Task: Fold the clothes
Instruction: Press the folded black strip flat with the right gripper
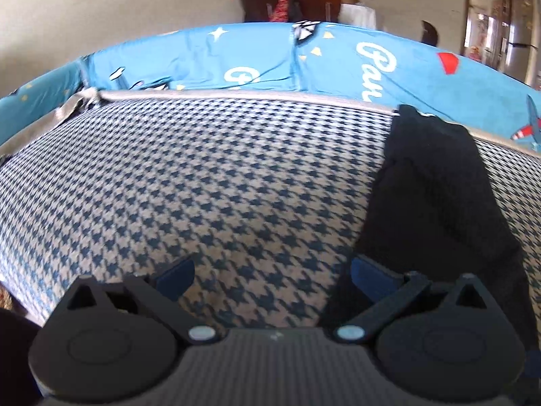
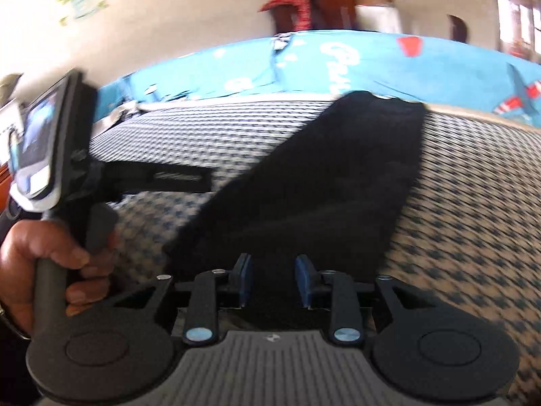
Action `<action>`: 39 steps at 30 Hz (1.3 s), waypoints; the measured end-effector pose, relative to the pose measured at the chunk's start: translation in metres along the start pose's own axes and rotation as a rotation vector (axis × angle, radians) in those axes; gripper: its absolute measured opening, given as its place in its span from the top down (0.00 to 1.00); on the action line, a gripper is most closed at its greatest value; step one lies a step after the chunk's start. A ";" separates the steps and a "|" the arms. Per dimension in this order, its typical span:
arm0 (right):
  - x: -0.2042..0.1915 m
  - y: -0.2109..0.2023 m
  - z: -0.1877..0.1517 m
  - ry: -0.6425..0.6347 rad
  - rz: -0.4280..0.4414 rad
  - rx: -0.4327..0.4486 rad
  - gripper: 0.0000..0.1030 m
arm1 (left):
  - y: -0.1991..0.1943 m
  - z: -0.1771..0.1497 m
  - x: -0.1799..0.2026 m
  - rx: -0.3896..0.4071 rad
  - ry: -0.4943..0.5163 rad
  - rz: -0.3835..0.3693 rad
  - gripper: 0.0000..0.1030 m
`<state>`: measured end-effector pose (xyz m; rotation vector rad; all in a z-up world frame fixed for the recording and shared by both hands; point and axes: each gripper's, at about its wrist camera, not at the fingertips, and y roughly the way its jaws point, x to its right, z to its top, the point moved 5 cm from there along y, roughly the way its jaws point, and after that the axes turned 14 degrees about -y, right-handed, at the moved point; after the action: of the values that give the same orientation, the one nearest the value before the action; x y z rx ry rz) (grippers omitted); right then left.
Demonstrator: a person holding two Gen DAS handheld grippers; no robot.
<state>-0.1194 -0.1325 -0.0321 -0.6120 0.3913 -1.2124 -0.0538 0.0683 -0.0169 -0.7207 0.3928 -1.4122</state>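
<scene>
A long folded black garment lies on the houndstooth cloth, running from the far edge toward me on the right. My left gripper hovers open just left of the garment, with only houndstooth pattern between its blue pads. In the right wrist view the black garment reaches down to my right gripper. Its jaws stand close together and black cloth fills the narrow gap. A hand holds the left gripper by its handle at the left, above the cloth.
A bright blue printed sheet lies behind the houndstooth cloth, with a grey band along the far edge. Beyond the bed stand a brown chair draped in red fabric, a pale wall and a doorway. The right wrist view is motion-blurred.
</scene>
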 end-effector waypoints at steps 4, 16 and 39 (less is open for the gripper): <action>0.021 -0.010 -0.013 0.074 -0.052 -0.022 0.71 | -0.003 -0.006 0.015 0.002 0.045 -0.035 0.00; 0.057 -0.017 -0.046 0.338 0.010 -0.032 0.70 | 0.003 -0.021 0.040 -0.030 0.121 -0.072 0.00; 0.041 -0.020 -0.054 0.343 0.065 -0.079 0.93 | 0.018 -0.026 0.033 -0.102 0.100 -0.048 0.00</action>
<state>-0.1534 -0.1883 -0.0600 -0.4539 0.7452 -1.2450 -0.0523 0.0306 -0.0426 -0.7484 0.5321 -1.4852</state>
